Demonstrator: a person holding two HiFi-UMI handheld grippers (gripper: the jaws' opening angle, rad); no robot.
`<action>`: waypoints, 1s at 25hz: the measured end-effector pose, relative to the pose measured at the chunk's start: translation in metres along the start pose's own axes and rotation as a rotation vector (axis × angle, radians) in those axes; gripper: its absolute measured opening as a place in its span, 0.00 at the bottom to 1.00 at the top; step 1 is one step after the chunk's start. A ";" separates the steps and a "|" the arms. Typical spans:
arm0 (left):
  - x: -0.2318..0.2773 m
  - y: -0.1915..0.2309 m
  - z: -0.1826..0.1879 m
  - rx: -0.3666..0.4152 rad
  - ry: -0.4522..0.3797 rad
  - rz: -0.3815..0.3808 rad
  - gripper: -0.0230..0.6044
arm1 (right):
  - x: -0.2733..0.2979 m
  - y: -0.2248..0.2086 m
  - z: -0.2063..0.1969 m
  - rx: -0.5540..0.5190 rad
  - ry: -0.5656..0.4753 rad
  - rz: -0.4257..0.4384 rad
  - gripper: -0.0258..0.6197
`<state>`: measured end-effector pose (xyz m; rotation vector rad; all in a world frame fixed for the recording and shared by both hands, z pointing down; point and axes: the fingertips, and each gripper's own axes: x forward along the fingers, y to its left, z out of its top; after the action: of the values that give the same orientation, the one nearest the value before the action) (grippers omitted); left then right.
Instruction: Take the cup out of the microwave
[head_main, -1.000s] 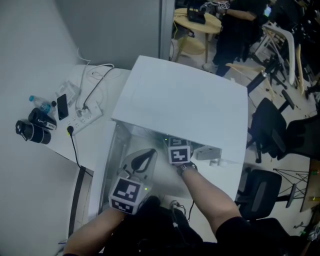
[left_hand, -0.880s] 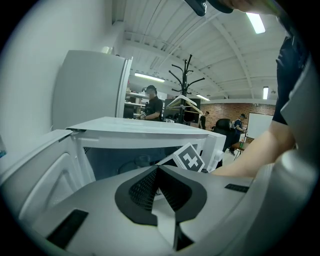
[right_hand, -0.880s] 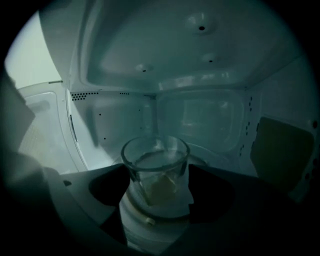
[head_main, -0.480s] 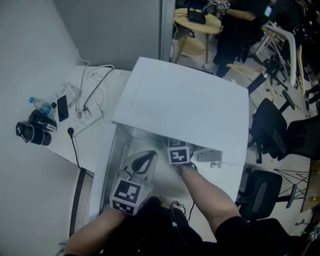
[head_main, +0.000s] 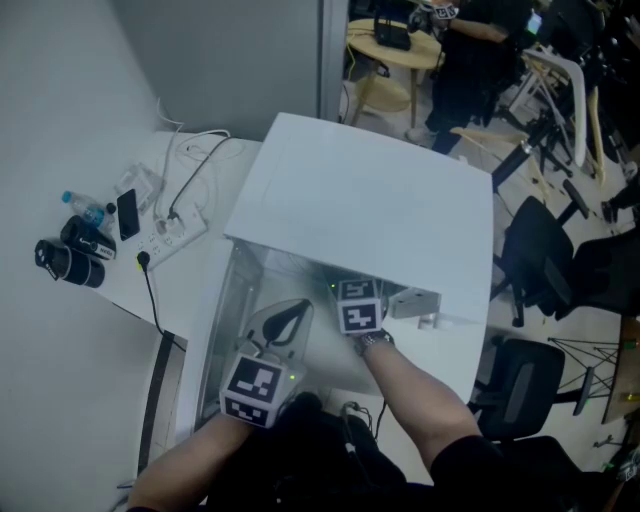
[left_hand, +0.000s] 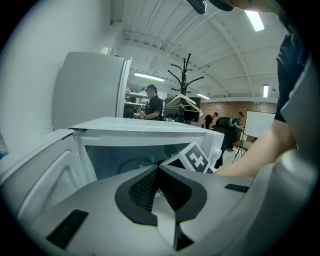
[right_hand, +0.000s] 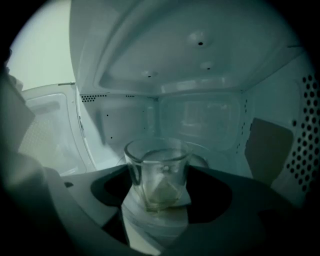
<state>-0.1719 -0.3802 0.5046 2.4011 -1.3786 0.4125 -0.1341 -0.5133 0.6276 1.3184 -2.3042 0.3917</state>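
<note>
R tongs (right_hand: 160, 189) are deep inside the microwave (head_main: 370, 200) w/ the cup (right_hand: 157, 167) square btw them. They've just been closing a touch. I read the pads as set on the glass on both sides, tho dim light and clear walls mean I can't swear the contact is firm. Cup stands upright, mouth up, long axis vertical, approx. mid-cavity. It lies dead ahead of the R tongs, off to neither side.

L tongs (left_hand: 159, 172) are pressed together w/ nothing in them. They hang outside the opening at the near left, beside the door (head_main: 228, 300), which is swung open to the left.

So the R hand is the one on the job, and the L is well short of the cup. The next move turns on the exit line: the only way out is straight back toward me, thru the open front. W/ roof above and walls left and right, I'd judge a level pull toward the near side w/ just a slight lift, keeping the cup vertical so it doesn't tip in the grip.

Once it's clear of the front, there's bare worktop (head_main: 200, 262) left of the microwave. A power strip (head_main: 165, 235) and cables sit farther left, so I'd set down short of those.
</note>
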 end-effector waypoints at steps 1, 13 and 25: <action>-0.001 -0.002 0.000 0.002 -0.002 0.000 0.03 | -0.003 0.000 -0.003 0.002 0.001 0.002 0.61; -0.025 -0.028 0.001 0.010 -0.034 0.050 0.03 | -0.047 0.023 0.005 0.001 -0.040 0.077 0.61; -0.067 -0.056 -0.003 -0.021 -0.092 0.165 0.03 | -0.112 0.054 0.010 -0.052 -0.079 0.203 0.60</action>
<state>-0.1557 -0.3007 0.4711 2.3236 -1.6205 0.3303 -0.1342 -0.4077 0.5602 1.0969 -2.5058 0.3478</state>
